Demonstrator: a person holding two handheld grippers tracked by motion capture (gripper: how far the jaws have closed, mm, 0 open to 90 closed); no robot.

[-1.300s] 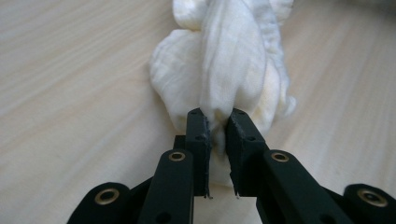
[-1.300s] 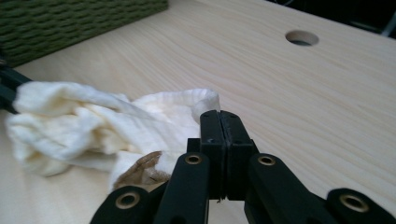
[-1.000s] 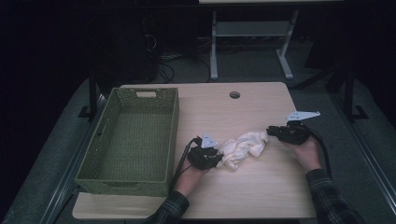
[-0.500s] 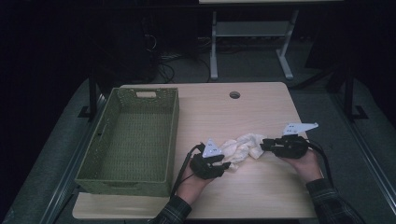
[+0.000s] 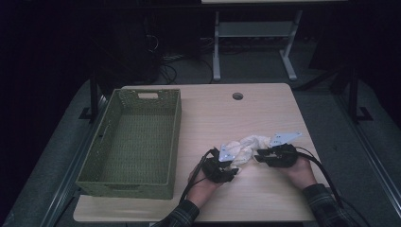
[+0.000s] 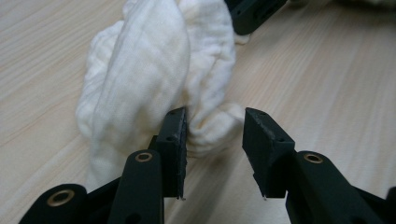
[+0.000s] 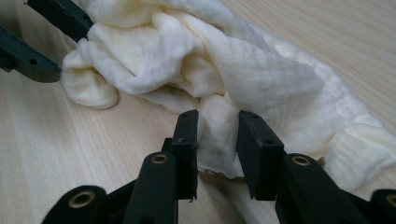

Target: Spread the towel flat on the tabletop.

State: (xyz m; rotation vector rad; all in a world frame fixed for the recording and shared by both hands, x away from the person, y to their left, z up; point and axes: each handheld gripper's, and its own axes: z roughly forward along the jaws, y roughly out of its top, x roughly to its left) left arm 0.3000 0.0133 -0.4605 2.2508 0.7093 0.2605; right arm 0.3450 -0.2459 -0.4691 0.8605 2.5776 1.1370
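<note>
The crumpled cream-white muslin cloth (image 5: 246, 147) lies bunched on the near right part of the pale wooden table (image 5: 208, 113), well right of the empty green woven basket (image 5: 137, 137); it looks light, soft and limp, so it should sag and is best pinched at a thick fold or corner. The left gripper (image 6: 212, 133) stands apart, having just been opening, a small fold between its pads unpressed. The right gripper view alone shows the right gripper (image 7: 218, 133) clamped on a cloth fold.

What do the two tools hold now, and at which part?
The right tool seems to pinch a fold of the white cloth. Both tools' jaws just opened somewhat; the left tool has a cloth end between them, ungripped.
</note>
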